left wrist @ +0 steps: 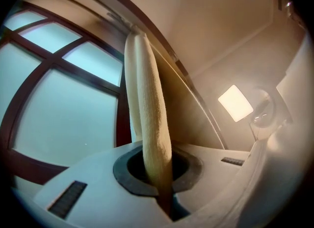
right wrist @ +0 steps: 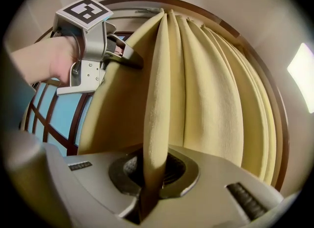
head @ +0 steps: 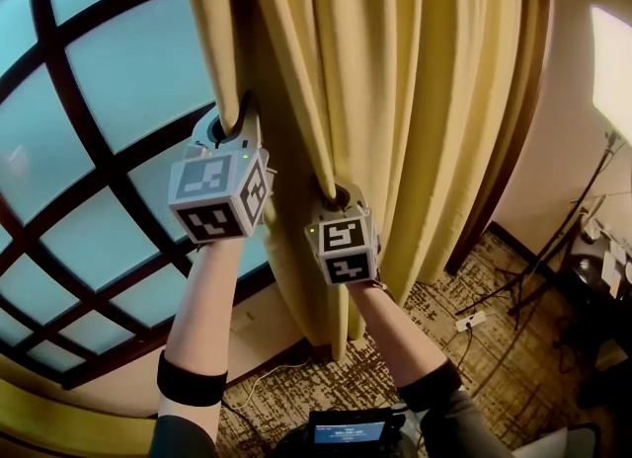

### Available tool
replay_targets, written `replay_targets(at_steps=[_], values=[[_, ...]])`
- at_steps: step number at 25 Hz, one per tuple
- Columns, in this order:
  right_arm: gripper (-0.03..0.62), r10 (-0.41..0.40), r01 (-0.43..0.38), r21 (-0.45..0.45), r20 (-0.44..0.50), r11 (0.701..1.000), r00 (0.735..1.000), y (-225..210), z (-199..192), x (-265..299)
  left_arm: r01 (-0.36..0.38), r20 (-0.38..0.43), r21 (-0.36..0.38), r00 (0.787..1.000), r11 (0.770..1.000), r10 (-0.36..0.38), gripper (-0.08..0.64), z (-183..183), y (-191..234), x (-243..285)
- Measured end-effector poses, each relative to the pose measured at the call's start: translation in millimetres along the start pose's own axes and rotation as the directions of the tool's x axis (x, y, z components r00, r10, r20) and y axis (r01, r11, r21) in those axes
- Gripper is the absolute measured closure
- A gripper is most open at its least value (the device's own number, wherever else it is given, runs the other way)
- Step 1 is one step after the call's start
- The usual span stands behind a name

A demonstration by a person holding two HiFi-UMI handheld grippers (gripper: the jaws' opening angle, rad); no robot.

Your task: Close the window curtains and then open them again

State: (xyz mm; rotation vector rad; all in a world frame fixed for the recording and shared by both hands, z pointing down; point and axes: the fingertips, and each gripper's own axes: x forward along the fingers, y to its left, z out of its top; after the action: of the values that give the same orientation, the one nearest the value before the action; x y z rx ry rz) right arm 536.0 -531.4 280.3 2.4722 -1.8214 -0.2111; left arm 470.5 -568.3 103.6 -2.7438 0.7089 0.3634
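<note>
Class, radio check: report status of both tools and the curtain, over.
Left tool shut on curtain fold, right tool shut on a lower fold. Curtain gathered right of window, glass uncovered. Nothing seen blocking.

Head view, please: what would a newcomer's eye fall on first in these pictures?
The tall yellow curtain, bunched in thick folds, fills the middle. Both grippers are shut on its folds: the left gripper higher, at its window-side edge, the right gripper lower and to the right. At the left, a big window glows pale blue behind dark lattice bars.
</note>
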Motion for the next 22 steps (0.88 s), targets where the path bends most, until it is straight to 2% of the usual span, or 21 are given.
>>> replay_targets(at_steps=[6, 11, 18, 22], values=[[0.571, 0.023, -0.024, 0.037, 0.022, 0.999, 0.999, -53, -1, 3, 0.006, -0.009, 0.064, 1.000, 0.998, -0.006, 0.557, -1, -57, 53], [0.572, 0.037, -0.038, 0.024, 0.039, 0.999, 0.999, -111, 0, 4, -0.001, 0.000, 0.034, 1.000, 0.999, 0.001, 0.557, 4, -102, 103], [0.572, 0.048, -0.053, 0.069, 0.071, 0.996, 0.996, -201, 6, 10, -0.046, 0.042, 0.058, 0.998, 0.997, 0.044, 0.557, 16, -154, 159], [0.572, 0.027, -0.033, 0.067, 0.095, 0.997, 0.995, -256, 4, 10, -0.058, 0.060, 0.073, 0.997, 0.996, 0.054, 0.558, 26, -187, 189]])
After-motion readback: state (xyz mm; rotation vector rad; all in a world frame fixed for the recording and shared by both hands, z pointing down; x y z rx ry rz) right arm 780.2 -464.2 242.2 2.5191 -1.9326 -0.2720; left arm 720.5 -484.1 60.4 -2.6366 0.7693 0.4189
